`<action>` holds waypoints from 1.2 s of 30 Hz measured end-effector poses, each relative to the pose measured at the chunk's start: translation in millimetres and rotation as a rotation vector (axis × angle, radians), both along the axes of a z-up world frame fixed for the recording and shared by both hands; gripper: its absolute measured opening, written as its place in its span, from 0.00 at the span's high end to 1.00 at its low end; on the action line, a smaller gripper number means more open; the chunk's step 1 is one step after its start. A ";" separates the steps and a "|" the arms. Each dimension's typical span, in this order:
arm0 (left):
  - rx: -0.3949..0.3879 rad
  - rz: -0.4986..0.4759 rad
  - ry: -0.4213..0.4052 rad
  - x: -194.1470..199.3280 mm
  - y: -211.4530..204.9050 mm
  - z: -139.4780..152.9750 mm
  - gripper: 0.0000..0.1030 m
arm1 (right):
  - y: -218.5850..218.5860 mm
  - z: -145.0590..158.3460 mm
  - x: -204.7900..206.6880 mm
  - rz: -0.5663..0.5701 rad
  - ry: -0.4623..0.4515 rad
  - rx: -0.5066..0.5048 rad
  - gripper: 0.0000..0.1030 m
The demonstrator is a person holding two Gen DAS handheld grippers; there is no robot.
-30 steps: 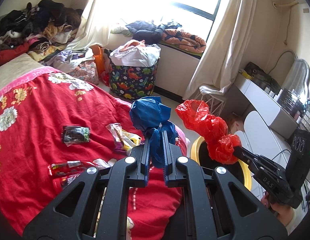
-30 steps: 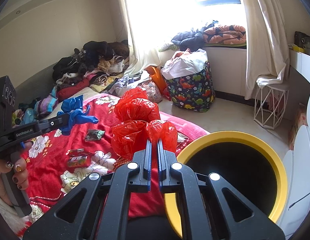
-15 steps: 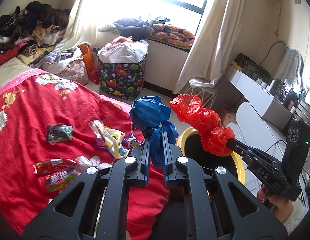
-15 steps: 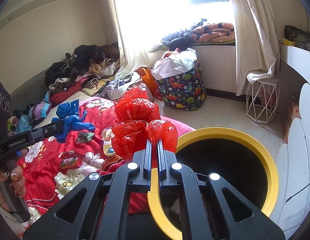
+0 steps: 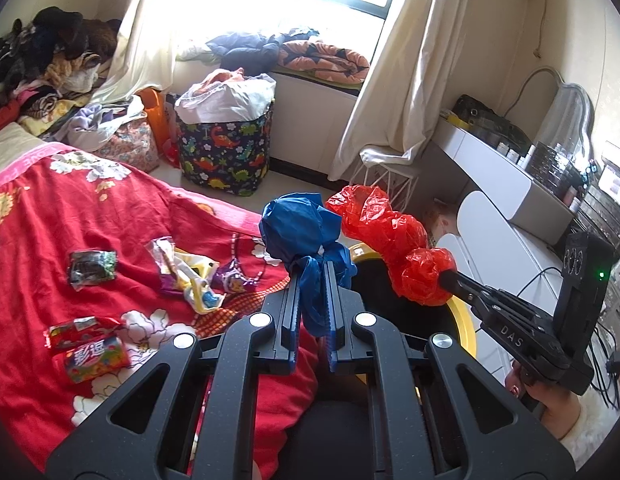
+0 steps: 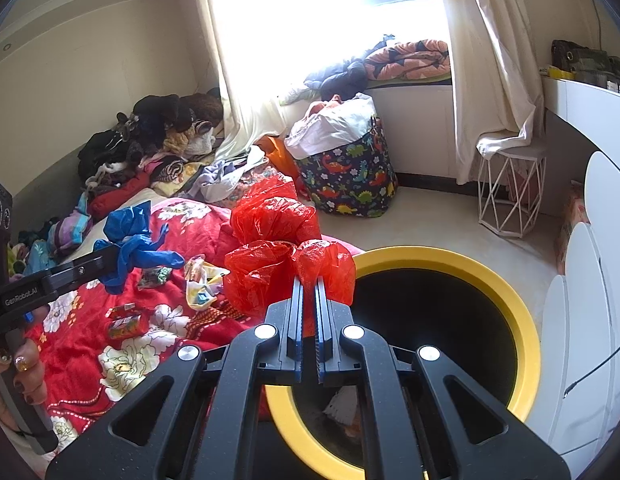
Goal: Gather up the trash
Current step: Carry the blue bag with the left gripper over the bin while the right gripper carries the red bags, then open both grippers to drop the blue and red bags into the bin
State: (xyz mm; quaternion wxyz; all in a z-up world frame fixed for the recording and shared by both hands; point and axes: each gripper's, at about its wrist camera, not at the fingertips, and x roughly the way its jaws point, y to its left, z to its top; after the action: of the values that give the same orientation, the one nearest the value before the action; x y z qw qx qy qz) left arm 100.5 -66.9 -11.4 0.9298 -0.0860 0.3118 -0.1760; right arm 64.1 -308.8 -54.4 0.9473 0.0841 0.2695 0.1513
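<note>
My left gripper is shut on a crumpled blue plastic bag, held over the bed's edge beside the bin. My right gripper is shut on a crumpled red plastic bag and hangs over the near left rim of the yellow-rimmed black bin. In the left wrist view the red bag and the right gripper sit over that bin. In the right wrist view the blue bag shows at left in the left gripper. Snack wrappers lie on the red bedspread.
A dinosaur-print laundry basket stands near the window. Clothes are piled at the bed's far end. A white wire stool and white desk stand at right. Some paper trash lies inside the bin.
Both grippers have moved right, off the bed toward the bin, each still holding its bag. The bin's rim now sits further under the right gripper.
</note>
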 end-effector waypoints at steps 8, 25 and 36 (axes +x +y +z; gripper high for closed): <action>0.005 -0.024 0.003 0.5 -10.3 -2.3 0.94 | -15.0 -3.6 -0.3 -0.033 0.006 0.011 0.95; 0.021 -0.081 0.024 2.1 -37.1 -11.6 0.94 | -44.0 -15.3 1.4 -0.110 0.034 0.036 0.95; 0.040 -0.132 0.038 5.7 -63.1 -20.5 0.94 | -64.2 -28.3 5.6 -0.165 0.076 0.052 0.95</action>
State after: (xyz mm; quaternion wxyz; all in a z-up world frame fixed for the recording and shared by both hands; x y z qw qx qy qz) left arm 106.2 -130.0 -31.9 0.9116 -0.0502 0.3377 -0.2290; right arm 69.7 -373.0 -82.7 0.9432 0.1364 0.2932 0.0765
